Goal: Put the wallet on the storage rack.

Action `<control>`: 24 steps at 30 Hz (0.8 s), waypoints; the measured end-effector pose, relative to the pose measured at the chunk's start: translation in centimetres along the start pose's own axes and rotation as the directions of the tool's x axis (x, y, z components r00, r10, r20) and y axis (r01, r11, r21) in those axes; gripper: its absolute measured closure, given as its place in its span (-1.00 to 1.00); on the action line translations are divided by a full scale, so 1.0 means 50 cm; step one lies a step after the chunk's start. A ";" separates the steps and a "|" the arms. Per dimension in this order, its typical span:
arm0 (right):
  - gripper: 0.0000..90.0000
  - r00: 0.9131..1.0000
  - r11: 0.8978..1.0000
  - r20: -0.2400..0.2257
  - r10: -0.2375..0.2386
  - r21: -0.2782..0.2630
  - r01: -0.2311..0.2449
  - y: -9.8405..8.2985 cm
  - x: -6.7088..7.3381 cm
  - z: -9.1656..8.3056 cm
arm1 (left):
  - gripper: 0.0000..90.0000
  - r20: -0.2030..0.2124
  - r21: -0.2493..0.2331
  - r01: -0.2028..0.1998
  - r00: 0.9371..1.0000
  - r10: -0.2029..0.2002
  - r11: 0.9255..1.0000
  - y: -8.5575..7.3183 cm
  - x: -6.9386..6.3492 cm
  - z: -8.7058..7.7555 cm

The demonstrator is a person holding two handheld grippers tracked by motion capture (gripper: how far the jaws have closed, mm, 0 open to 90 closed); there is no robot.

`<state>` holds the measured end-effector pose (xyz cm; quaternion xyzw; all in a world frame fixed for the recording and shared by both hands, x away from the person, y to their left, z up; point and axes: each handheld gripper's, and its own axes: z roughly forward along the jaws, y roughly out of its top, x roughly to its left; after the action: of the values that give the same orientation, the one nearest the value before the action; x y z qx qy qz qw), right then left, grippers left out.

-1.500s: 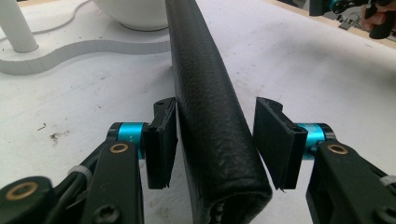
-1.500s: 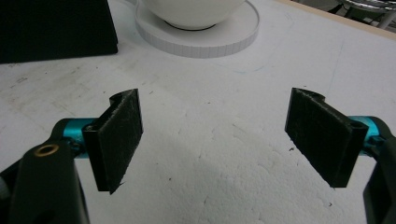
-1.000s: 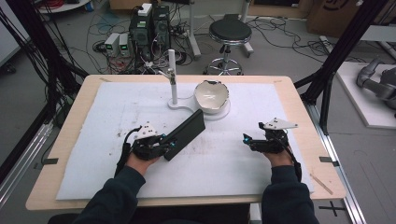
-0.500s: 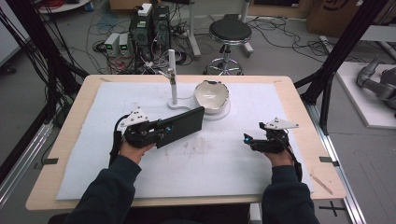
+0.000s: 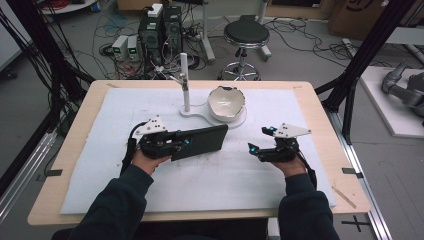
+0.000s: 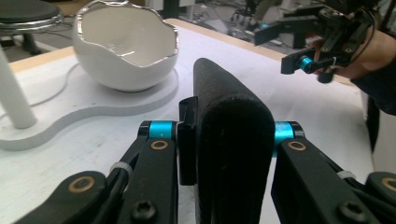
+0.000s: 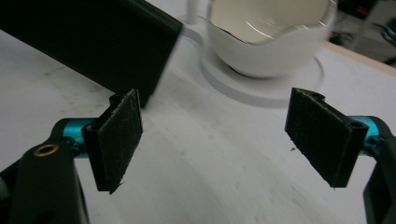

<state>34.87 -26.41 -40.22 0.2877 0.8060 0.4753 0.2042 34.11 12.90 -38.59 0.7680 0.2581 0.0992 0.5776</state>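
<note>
One black case point(image 5: 200, 141), clamped in left gripper point(image 5: 181, 143); right gripper point(image 5: 259, 140) gaping wide, empty. One egg-shaped white bowl point(image 5: 226, 103) just beyond on white stand point(image 5: 186, 80).

I am working in a lab; black frame posts point(image 5: 55, 75) stand round my wooden table point(image 5: 320, 110). Behind it, cables point(image 5: 107, 30) sprawl over the floor beside computer boxes point(image 5: 160, 25); a round stool point(image 5: 246, 35) waits there too.
</note>
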 end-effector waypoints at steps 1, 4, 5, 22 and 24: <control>-0.57 0.999 1.000 -0.033 -0.011 -0.002 0.011 0.006 0.004 0.006 | 0.59 0.010 0.002 -0.002 1.000 0.002 1.000 0.000 -0.001 0.001; -0.57 0.993 0.998 -0.102 -0.055 0.002 0.056 0.018 0.014 0.029 | 0.59 0.034 0.006 -0.010 0.999 0.010 1.000 -0.002 -0.002 0.006; -0.57 0.991 0.998 -0.120 -0.064 0.009 0.065 0.022 0.016 0.037 | 0.59 0.037 0.006 -0.011 0.999 0.011 1.000 -0.002 -0.002 0.008; -0.45 0.956 0.993 -0.278 -0.096 0.044 0.112 0.071 0.018 0.140 | 0.57 0.021 0.007 -0.021 1.000 0.021 1.000 -0.011 0.018 0.019; -0.33 0.952 0.993 -0.290 -0.093 0.041 0.110 0.070 0.016 0.133 | 0.47 -0.014 0.029 -0.012 1.000 0.012 0.999 -0.014 0.024 0.018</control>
<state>39.22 -20.24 -40.25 0.1792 0.8540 0.4779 0.1006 35.33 12.89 -39.72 0.7772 0.2590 0.1045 0.5638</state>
